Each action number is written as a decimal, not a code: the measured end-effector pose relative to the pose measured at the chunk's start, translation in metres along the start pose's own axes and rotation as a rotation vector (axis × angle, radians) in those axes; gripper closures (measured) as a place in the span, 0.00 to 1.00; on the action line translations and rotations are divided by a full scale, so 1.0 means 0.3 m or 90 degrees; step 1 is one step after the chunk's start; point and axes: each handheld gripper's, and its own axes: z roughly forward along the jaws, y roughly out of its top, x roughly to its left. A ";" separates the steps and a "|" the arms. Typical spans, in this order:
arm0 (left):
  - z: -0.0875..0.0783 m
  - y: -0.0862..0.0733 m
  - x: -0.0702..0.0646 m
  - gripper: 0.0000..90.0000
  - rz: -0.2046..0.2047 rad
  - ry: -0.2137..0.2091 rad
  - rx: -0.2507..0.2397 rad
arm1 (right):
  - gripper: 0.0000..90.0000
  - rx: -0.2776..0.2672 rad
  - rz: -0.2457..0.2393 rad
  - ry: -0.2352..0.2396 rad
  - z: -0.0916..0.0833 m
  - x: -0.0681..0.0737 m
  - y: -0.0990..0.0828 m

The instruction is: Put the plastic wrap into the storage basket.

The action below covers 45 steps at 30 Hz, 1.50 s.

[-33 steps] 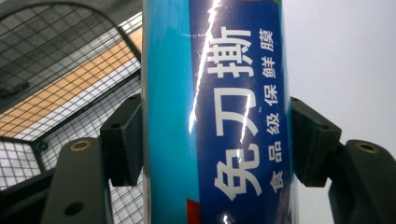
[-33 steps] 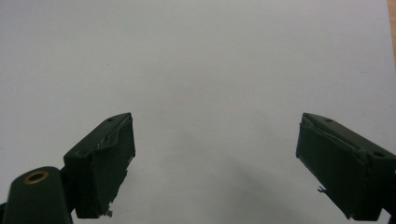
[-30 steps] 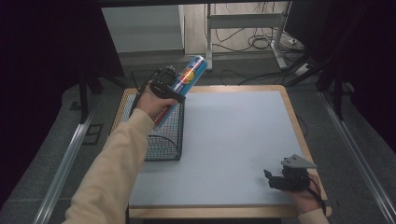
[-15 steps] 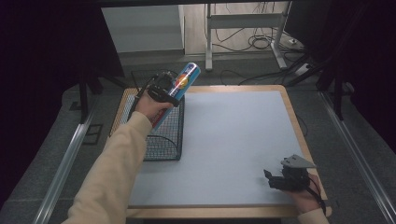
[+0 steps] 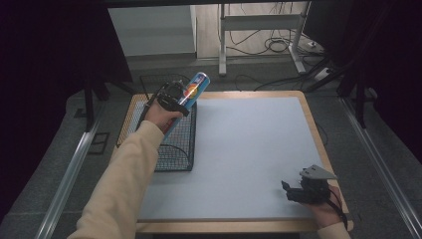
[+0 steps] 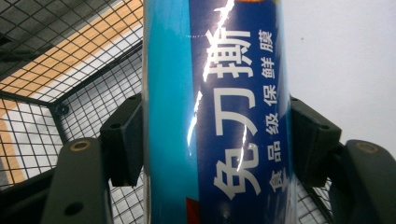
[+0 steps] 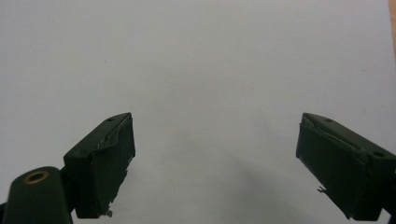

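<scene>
1. the blue cling-film tube sits upper left of centre in the high view, tilted above the wire basket.
2. the left claw is clamped on the tube.
3. the right claw, lower right on the bench, stands wide, holding nothing.

Table is viewed from above, facing forward — tube and mesh basket are shared close-up by left gripper view.
</scene>
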 end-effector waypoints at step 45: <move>0.094 0.021 0.024 0.30 0.018 0.074 0.060 | 0.13 0.001 -0.004 0.001 -0.002 0.009 0.000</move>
